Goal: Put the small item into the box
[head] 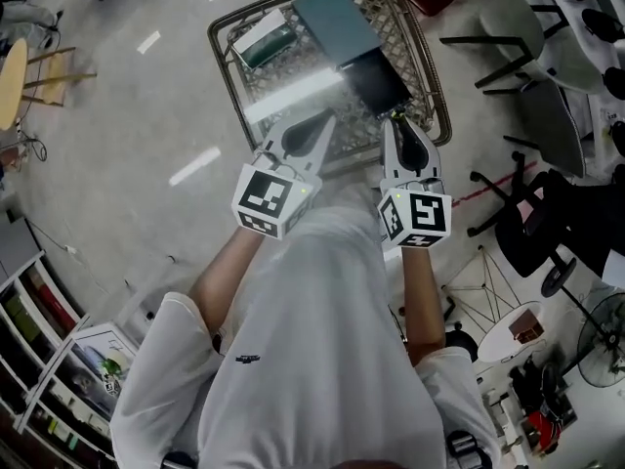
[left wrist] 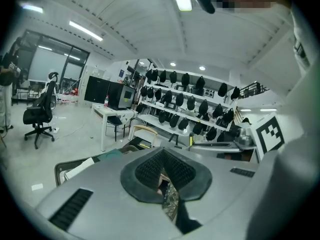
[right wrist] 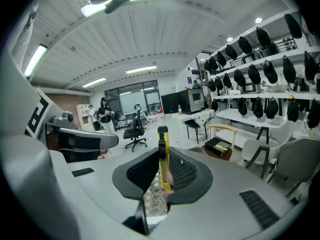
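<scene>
A wire cart [head: 223, 55] stands on the floor in front of me. In it lie a teal box [head: 337, 22] and, touching its near end, a black box [head: 376, 81]. My right gripper [head: 393, 117] hangs over the cart's near right side, by the black box, shut on a narrow yellow item [right wrist: 162, 151] that stands upright between its pads. My left gripper [head: 325, 123] is level with it over the middle of the cart's near edge. Its jaws [left wrist: 161, 173] are closed, and I see nothing clearly held between them.
A green and white pack [head: 262, 39] lies in the cart's far left corner. Chairs [head: 532, 37] and a black office chair [head: 532, 233] stand to the right, with a fan [head: 601, 340] behind. A shelf unit [head: 39, 350] is at the lower left.
</scene>
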Available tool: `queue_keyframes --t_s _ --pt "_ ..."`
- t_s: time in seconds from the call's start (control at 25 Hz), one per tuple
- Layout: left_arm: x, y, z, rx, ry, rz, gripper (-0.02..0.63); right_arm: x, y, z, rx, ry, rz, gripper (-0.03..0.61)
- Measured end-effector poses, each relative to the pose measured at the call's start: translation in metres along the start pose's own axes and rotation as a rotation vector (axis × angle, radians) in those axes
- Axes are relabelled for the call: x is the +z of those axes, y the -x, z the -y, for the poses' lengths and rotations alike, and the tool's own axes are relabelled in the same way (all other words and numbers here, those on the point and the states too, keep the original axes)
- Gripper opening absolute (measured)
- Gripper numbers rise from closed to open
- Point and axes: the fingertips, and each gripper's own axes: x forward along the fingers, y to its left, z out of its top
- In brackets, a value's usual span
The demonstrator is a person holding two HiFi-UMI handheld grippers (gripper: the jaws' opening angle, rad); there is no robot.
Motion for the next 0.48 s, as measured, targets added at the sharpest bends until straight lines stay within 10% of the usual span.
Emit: queue_keyframes --t_s 0.48 --pt "-0.047 -0.052 -0.021 0.019 0.021 -0.084 0.002 -0.047 -0.059 0.049 -0.009 -0.003 -0.065 0.051"
